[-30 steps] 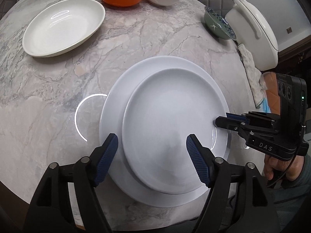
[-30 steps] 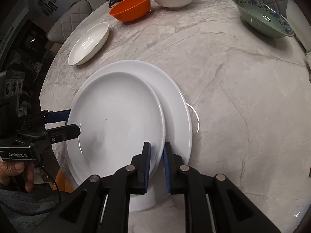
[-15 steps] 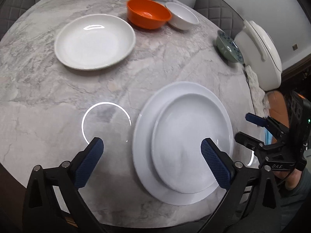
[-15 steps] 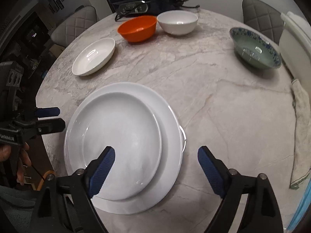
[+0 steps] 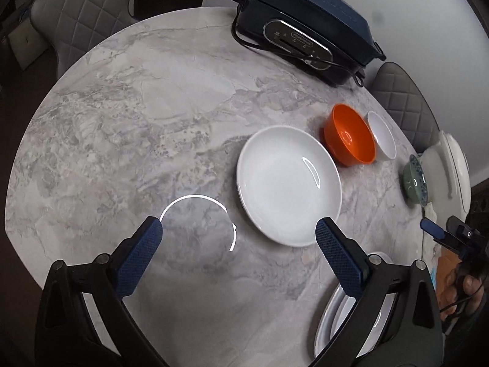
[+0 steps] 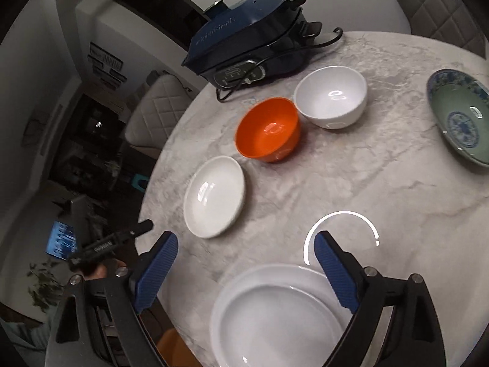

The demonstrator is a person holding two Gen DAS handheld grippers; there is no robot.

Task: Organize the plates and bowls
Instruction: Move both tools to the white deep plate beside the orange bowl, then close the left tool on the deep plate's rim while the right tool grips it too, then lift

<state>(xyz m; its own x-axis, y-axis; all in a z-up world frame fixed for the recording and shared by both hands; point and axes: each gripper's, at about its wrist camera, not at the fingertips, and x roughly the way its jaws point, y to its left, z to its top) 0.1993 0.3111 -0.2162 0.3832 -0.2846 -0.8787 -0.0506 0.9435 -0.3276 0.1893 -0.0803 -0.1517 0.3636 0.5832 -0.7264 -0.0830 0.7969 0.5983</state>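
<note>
With two plates stacked [image 6: 275,315] at the marble table's [image 5: 152,128] near edge, we held both the left gripper [image 5: 238,244] and right gripper [image 6: 244,266] spread and empty; the shallow white plate [image 5: 288,183], orange bowl [image 6: 267,128], white bowl [image 6: 331,96] and green bowl [image 6: 461,116] sat unsorted.

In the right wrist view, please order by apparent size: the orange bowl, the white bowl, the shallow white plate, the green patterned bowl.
1. Green patterned bowl, though cut off by the frame edge.
2. Shallow white plate.
3. Orange bowl and white bowl: too alike to rank.
</note>
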